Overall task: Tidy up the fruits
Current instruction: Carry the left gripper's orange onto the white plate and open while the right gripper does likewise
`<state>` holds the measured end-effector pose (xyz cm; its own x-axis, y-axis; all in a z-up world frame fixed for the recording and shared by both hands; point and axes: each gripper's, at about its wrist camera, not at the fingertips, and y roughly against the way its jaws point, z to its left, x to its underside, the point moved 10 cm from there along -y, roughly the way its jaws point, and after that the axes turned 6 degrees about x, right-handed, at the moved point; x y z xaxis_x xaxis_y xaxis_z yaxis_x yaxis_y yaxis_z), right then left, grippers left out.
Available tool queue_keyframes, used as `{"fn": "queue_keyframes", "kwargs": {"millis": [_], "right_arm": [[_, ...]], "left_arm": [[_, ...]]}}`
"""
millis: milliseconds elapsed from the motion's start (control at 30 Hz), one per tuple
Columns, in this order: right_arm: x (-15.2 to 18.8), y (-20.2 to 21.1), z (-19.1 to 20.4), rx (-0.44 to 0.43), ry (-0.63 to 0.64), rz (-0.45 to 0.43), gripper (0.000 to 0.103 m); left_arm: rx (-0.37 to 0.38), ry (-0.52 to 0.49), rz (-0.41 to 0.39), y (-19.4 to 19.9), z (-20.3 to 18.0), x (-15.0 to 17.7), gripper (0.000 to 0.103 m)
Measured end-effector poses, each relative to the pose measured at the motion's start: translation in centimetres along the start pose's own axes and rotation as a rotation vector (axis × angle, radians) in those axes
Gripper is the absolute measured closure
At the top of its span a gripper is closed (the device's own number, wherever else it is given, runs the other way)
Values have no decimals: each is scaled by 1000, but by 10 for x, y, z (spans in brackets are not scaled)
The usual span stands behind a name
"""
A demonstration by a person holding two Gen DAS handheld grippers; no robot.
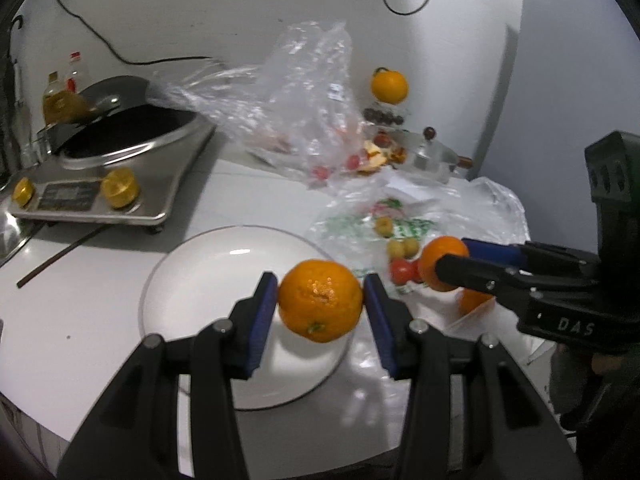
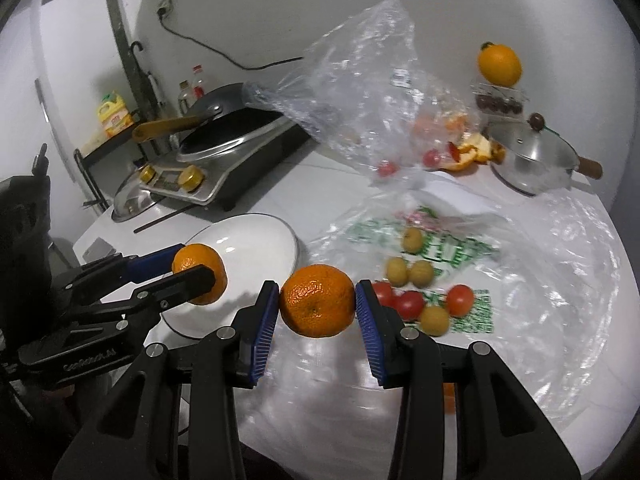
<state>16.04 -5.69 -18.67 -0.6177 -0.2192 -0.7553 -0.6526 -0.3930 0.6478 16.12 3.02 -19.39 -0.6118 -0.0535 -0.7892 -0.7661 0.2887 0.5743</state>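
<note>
The left gripper (image 1: 320,300) is clamped on a mandarin (image 1: 320,306), blue pads (image 1: 266,300) pressed to both sides; the fruit hangs above the white plate (image 1: 200,276). The right gripper (image 2: 317,306) grips a second mandarin (image 2: 317,300) the same way, held over the countertop (image 2: 320,412) just right of the plate. Beyond lie red tomatoes (image 2: 410,304) and small yellow-green fruits (image 2: 408,272) on a printed plastic bag (image 2: 472,248). Farther back stand a crumpled clear bag (image 2: 360,92), an induction cooker (image 2: 224,160) and a lidded pot (image 2: 532,156).
</note>
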Motion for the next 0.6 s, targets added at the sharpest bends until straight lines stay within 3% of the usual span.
{"fn": "queue_keyframes", "kwargs": {"millis": [333,600], "right_arm": [[1,-25,48,-20,60,39,61],[10,-50,75,-29,97,89,61]], "left_arm": [[-49,28,16,7,49,20,57],[-41,45,52,1,67,35,57]]}}
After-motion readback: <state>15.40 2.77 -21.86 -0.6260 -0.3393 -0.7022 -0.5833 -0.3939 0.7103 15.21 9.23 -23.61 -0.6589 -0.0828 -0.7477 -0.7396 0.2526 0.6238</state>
